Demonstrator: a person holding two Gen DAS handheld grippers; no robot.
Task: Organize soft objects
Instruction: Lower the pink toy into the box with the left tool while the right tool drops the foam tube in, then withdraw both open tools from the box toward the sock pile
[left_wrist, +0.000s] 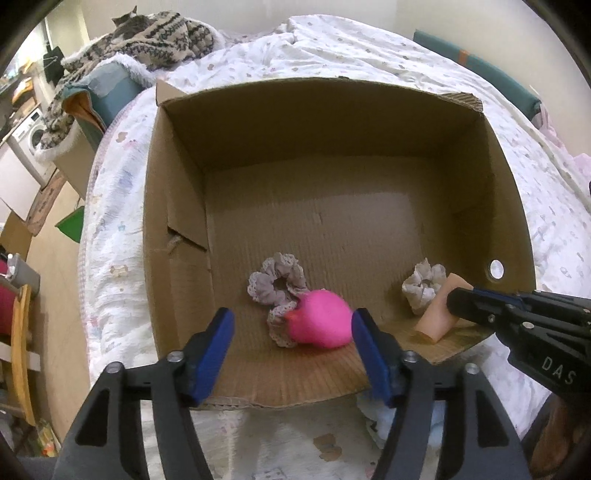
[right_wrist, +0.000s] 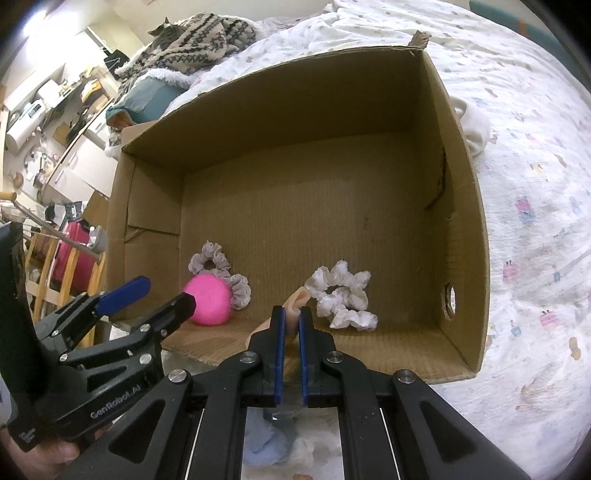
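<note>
Cardboard box (left_wrist: 332, 122) sits open on the bed (left_wrist: 110, 229), near flap folded down. Left wrist view: left gripper (left_wrist: 291, 343) spread wide, nothing between its fingers, hovering at the near edge just in front of the pink ball (left_wrist: 321, 323). Ball rests on the box floor, touching the grey scrunchie (left_wrist: 275, 286) behind and left of it. On the right, white scrunchie (left_wrist: 423, 286) near the right wall, beige sleeve-like piece (left_wrist: 437, 314) just beside it. Right gripper (left_wrist: 452, 304) comes in from the right with its tip at that beige piece.

Right wrist view: right gripper (right_wrist: 290, 314) nearly pressed together, pinching the beige piece (right_wrist: 297, 299) by its near end; the rest lies toward the white scrunchie (right_wrist: 343, 299). Left gripper (right_wrist: 162, 291) is open beside the pink ball (right_wrist: 208, 301); grey scrunchie (right_wrist: 218, 266) curls round its far side.

Handling, my read: all light and squashy. Ball may roll, so close across its widest part. Scrunchies: grab one ruffled fold, not the hole. Beige piece looks limp, will droop from the pinch.
</note>
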